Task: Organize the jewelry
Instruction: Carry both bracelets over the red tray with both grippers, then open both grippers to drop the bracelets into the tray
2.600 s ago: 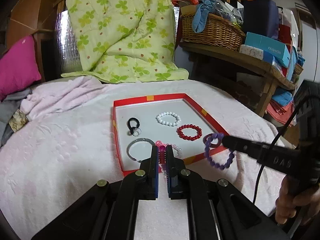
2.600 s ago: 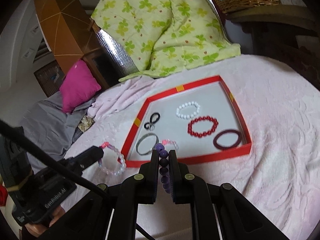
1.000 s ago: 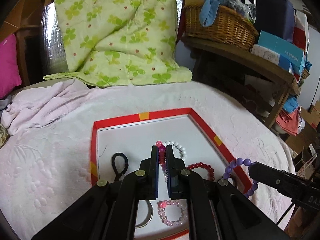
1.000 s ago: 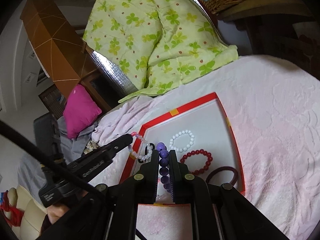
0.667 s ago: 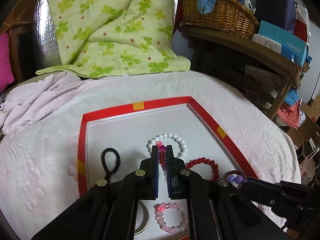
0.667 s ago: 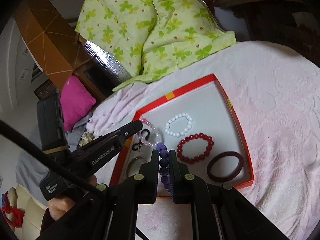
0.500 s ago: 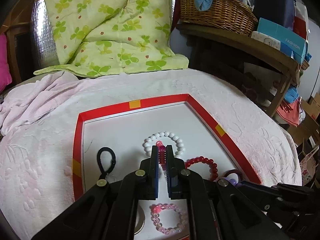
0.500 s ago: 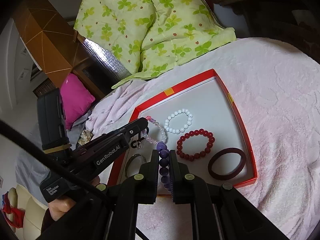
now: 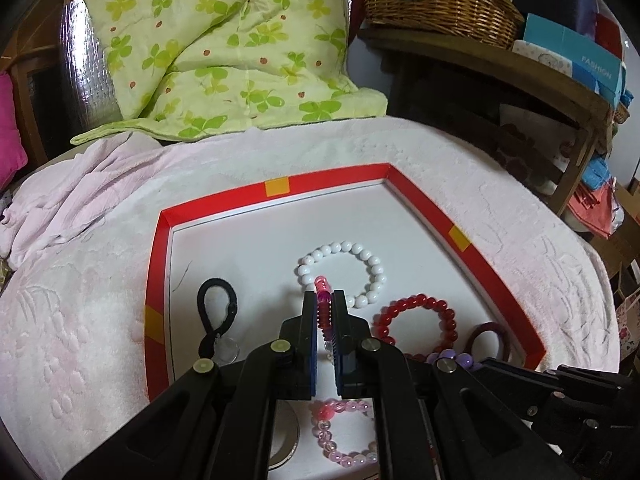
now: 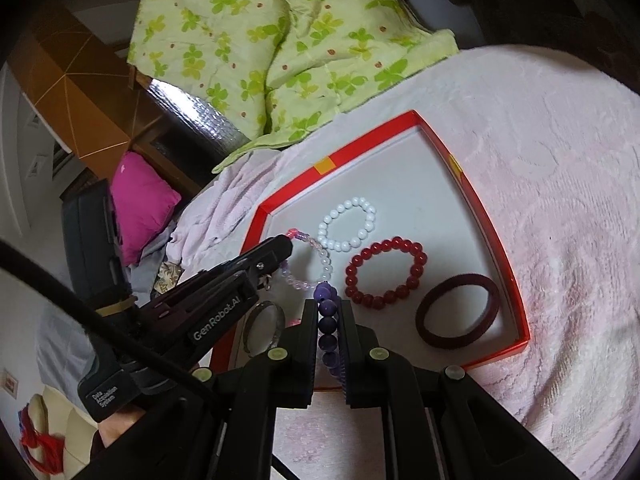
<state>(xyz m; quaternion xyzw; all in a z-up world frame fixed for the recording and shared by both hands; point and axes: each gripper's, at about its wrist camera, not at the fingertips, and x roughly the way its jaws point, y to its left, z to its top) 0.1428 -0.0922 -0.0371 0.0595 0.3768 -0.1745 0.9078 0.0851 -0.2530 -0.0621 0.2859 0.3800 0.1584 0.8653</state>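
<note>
Both claws have sunk toward the tray since the earlier frames, each carrying its bracelet in over the white floor. The pink bead bracelet [image 9: 324, 308] hangs pinched in the left claw [image 9: 325, 312], its loop dangling just above the tray near the white bead bracelet [image 9: 342, 272]. The purple bead bracelet [image 10: 328, 324] is pinched in the right claw [image 10: 329, 320], over the near part of the tray beside the red bead bracelet [image 10: 386, 272]. Each claw is pressed nearly together on its string of beads, with nothing else between the fingers.

Around them, already lying in the red-rimmed tray [image 9: 276, 187], are a dark red bangle [image 10: 458, 310], a silver bangle [image 10: 264, 326], a second pink bead bracelet [image 9: 344, 432] and a black cord loop [image 9: 216, 312]. The tray sits on a pink blanket [image 9: 80, 320] spread over the bed.

The step in hand looks like placing: both bracelets need a bare patch of tray floor. Next, each claw should lower until the beads rest, then spread to let go without landing on a neighbour.
</note>
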